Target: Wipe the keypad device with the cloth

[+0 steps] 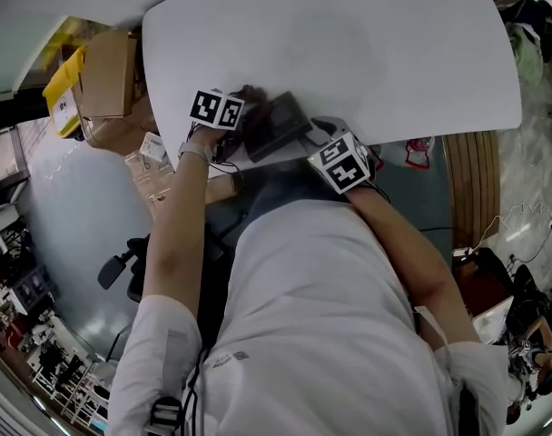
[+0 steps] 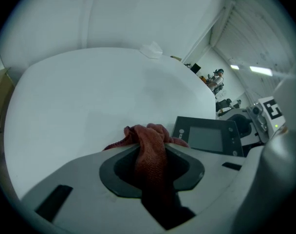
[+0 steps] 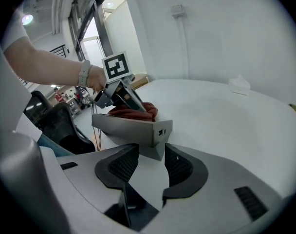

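A dark grey keypad device [image 1: 280, 121] with a screen [image 2: 209, 136] stands tilted near the front edge of the white table [image 1: 349, 34]. My left gripper [image 2: 152, 155] is shut on a red cloth [image 2: 150, 150], whose bunched end rests on the device's top [image 3: 133, 112]. In the head view the left gripper [image 1: 244, 107] sits at the device's left end. My right gripper [image 3: 152, 155] has the device's underside wedge [image 3: 155, 147] between its fingertips. Its jaws are still closing on that wedge, and the pads touch its sides. The right gripper [image 1: 320, 142] meets the device's near right corner.
Cardboard boxes [image 1: 108, 75] and a yellow box [image 1: 63, 89] stand left of the table. A black office chair [image 1: 131, 262] is at my left side. A small white crumpled object [image 2: 151, 49] lies at the table's far edge. A wooden panel [image 1: 471, 189] is on the right.
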{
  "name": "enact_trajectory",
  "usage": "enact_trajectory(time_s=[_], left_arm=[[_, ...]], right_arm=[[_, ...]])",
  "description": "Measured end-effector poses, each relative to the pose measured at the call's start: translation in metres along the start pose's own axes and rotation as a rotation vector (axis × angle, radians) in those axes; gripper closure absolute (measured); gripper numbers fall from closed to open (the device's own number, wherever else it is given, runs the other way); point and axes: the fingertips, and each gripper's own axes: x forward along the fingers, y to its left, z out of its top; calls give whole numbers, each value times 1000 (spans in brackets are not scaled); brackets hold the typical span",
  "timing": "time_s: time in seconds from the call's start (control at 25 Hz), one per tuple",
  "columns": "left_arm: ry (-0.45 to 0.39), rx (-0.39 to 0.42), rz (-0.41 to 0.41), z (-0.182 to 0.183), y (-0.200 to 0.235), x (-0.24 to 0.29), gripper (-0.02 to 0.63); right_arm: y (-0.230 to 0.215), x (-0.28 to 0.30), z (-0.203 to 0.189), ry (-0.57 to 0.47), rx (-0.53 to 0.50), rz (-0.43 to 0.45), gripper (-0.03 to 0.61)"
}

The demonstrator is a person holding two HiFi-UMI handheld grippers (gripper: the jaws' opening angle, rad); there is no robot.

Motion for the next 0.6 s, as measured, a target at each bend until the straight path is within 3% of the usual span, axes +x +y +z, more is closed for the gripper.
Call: enact_trajectory(time_s=[0.28,0.6], left_arm=[[11,40,103,-32,15,-23,505],[-70,-37,145,-66,10,-47,505]], right_arm=[[2,3,0,0,-5,-2,414],[-1,2,2,-2,-15,-8,416]])
